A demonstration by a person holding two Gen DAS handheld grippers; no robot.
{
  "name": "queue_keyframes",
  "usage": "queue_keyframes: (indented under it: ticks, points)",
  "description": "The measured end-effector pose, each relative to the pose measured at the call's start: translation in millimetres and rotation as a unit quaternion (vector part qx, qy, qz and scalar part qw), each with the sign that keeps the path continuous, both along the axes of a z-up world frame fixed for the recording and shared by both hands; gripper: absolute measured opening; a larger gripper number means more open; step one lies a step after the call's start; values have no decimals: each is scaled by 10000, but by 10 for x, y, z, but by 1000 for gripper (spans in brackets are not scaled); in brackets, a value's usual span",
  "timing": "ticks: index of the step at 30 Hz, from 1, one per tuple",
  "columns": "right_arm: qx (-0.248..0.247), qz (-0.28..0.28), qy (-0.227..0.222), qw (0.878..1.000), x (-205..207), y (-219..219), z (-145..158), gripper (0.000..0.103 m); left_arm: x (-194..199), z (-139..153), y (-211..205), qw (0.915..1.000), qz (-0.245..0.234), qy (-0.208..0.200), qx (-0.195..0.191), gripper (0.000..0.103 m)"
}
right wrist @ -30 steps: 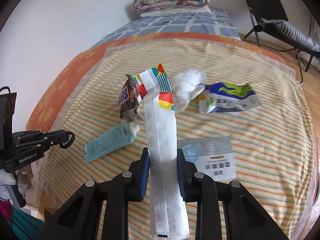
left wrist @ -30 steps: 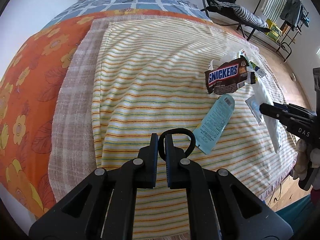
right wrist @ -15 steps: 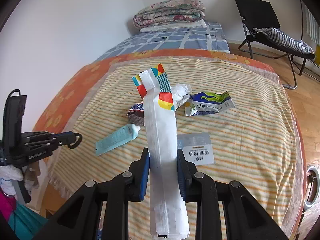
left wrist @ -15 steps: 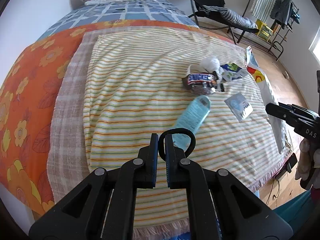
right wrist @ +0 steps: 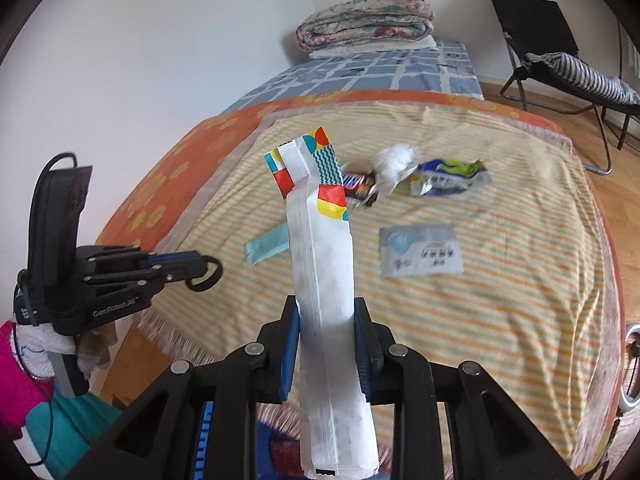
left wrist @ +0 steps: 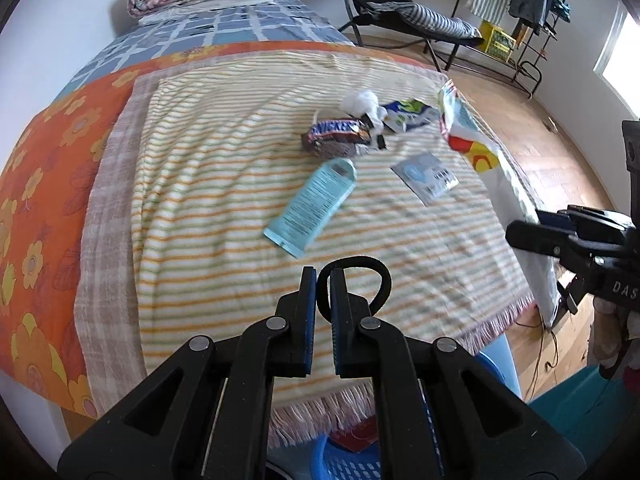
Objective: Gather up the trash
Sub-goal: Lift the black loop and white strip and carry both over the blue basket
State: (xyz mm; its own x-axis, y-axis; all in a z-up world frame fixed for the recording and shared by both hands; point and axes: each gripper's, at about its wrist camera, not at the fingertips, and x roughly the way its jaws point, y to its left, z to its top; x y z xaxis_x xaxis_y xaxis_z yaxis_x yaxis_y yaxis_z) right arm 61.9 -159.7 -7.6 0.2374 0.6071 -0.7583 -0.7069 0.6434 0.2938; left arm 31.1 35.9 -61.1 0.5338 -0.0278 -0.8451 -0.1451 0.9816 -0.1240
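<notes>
My left gripper [left wrist: 323, 278] is shut on a black elastic ring [left wrist: 360, 268] and hangs over the near edge of the striped blanket [left wrist: 208, 184]. Off the blanket's right edge, my right gripper [right wrist: 325, 314] is shut on a long white paper bag [right wrist: 324, 264] with a coloured top, held upright. On the blanket lie a Snickers wrapper [left wrist: 334, 138], a teal sachet [left wrist: 316, 200], a grey-blue sachet [left wrist: 424, 174], a crumpled white tissue [left wrist: 362, 102] and a blue-green wrapper [left wrist: 408, 114]. The right wrist view shows the left gripper [right wrist: 200, 270] at the left.
A blue plastic basket [left wrist: 344, 464] shows below the blanket's fringe, under both grippers. A folded quilt [right wrist: 366, 20] lies at the bed's far end. A black folding chair [right wrist: 536, 32] and a drying rack [left wrist: 520, 12] stand on the wooden floor to the right.
Both grippers have drawn back from the bed and risen, each keeping its hold. The trash on the blanket now looks farther away, and the blue basket has come into view below.
</notes>
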Motion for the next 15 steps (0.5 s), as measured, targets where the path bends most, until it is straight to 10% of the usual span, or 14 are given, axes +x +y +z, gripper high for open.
queue_keyframes:
  ticks: [15]
  points:
    - [-75,257,-12,9996,-565,-159,-81,25,-422,-38,-399,9994,-334,14,-24,5]
